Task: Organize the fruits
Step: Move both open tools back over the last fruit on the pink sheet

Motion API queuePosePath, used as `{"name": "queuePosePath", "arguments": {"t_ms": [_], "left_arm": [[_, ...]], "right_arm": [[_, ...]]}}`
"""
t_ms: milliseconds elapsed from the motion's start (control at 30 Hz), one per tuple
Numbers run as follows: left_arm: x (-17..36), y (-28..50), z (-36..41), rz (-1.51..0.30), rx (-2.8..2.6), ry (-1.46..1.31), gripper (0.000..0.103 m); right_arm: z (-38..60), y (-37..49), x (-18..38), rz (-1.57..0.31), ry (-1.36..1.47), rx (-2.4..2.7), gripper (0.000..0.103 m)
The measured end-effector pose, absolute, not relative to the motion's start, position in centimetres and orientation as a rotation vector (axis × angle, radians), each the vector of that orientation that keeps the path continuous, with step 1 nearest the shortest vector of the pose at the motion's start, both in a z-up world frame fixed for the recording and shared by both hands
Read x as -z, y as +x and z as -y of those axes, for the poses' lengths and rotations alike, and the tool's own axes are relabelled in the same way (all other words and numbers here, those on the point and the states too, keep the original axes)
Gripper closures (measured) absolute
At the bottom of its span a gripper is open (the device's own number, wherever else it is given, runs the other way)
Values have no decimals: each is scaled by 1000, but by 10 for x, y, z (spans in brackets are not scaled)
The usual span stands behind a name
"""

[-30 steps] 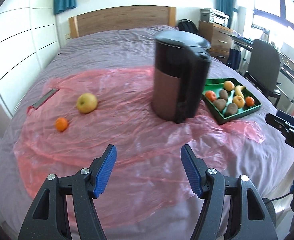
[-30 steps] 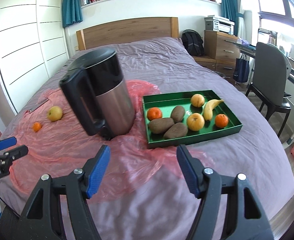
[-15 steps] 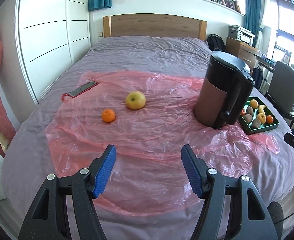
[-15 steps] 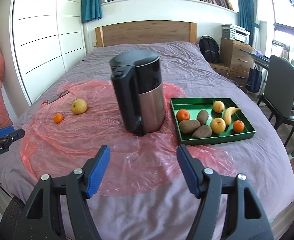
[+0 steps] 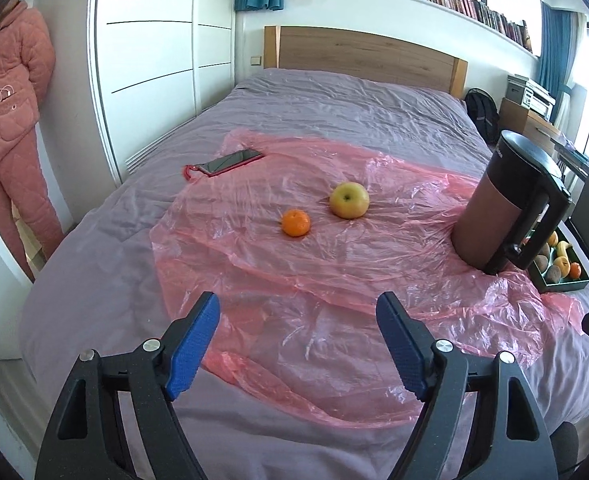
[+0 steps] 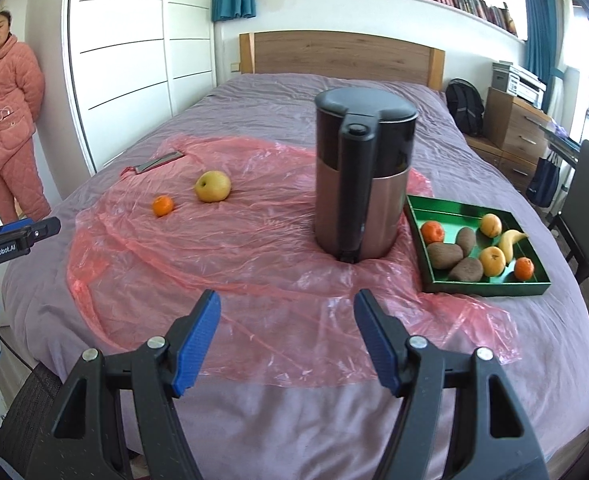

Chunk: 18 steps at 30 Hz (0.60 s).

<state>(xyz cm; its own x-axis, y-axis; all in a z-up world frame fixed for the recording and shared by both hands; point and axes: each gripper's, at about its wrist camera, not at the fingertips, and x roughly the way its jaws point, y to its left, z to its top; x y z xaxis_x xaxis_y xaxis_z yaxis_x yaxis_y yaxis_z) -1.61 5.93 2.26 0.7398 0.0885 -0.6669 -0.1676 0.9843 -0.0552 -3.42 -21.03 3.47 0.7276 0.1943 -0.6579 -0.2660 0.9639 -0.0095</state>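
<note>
Bedroom scene: a bed [image 5: 334, 104] in grey-purple cover serves as the work surface, with a crinkled pink plastic sheet [image 5: 294, 272] spread over its near half, presumably to protect the bedding. Two fruits lie loose on the sheet, well apart from the rest: a small orange [image 5: 295, 222] and, just beside it, a yellow-green apple [image 5: 349, 200]; a phone [image 5: 230, 162] rests at the sheet's far-left edge. A tall black-and-copper kettle [image 6: 364, 184] stands upright between these fruits and the green tray [image 6: 490, 290], which already holds oranges, a banana and brown fruits; the tray is evidently the collecting place. Left gripper [image 5: 298, 340]: blue fingers spread, having just been opening, nothing between them; it faces the orange and apple, so a pick of one of them is the likely step in hand. Right gripper [image 6: 286, 332]: fingers spread and empty, hovering over the sheet before the kettle. A person in pink quilted clothing [image 6: 4, 120] stands by the wardrobe, clear of the work.
</note>
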Motion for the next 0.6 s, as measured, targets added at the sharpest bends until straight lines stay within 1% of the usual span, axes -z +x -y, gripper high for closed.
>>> {"name": "queuePosePath", "arguments": {"t_ms": [267, 333, 367, 600], "left_arm": [[-8, -18, -100, -735, -210, -159, 26], [-2, -19, -114, -741, -235, -174, 20], [0, -19, -118, -740, -244, -178, 20], [13, -22, -156, -739, -305, -200, 20]], "right_arm": [[180, -30, -33, -720, -140, -278, 0], [173, -28, -31, -722, -146, -282, 0], [170, -27, -31, -723, -149, -284, 0], [143, -19, -24, -738, -178, -305, 0]]}}
